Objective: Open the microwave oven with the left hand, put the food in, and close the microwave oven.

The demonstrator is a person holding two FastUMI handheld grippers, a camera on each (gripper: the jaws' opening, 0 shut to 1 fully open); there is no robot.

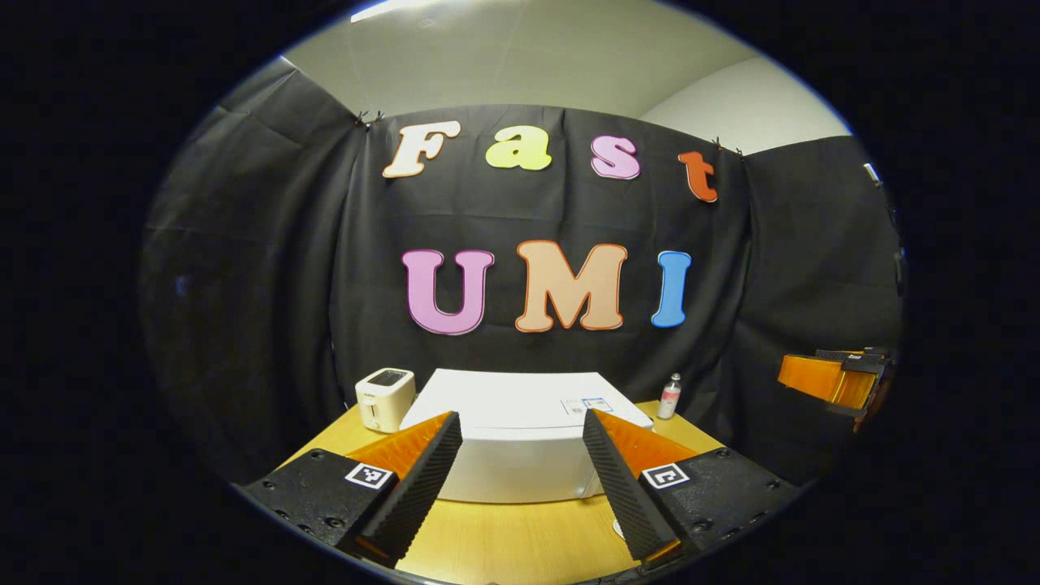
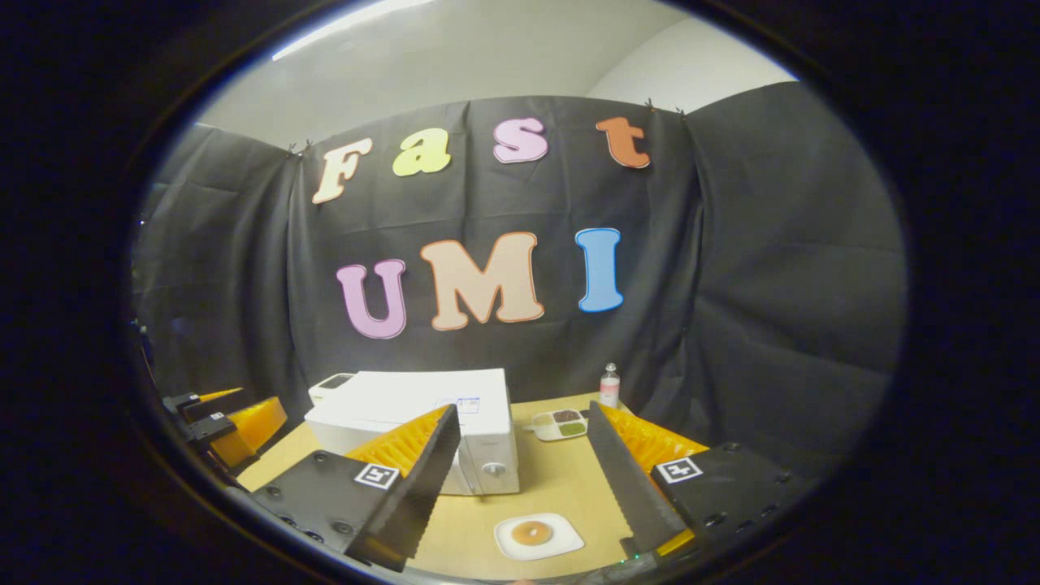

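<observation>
Two claws hang above the near edge of the table [image 2: 569, 475], both spread wide with nothing between their fingers. At the bottom of the left gripper view, the left claw [image 1: 522, 479] frames the white microwave [image 1: 520, 439] squarely, a sensible line-up if it is to open the door, which looks shut. At the bottom of the right gripper view, the right claw [image 2: 520, 479] points past a small white plate [image 2: 539, 536] with a round brown piece of food [image 2: 532, 533] on it; the plate lies nearest, lower centre, in front of the microwave and just to its right, handy for a pickup. Farther back, right of the microwave, sits a divided dish [image 2: 561, 424] with dark and green fillings, and behind it a small bottle [image 2: 609, 383] against the cloth. A white toaster [image 1: 385, 398] stands at the microwave's far left corner. Nothing of the task seems done yet.
</observation>
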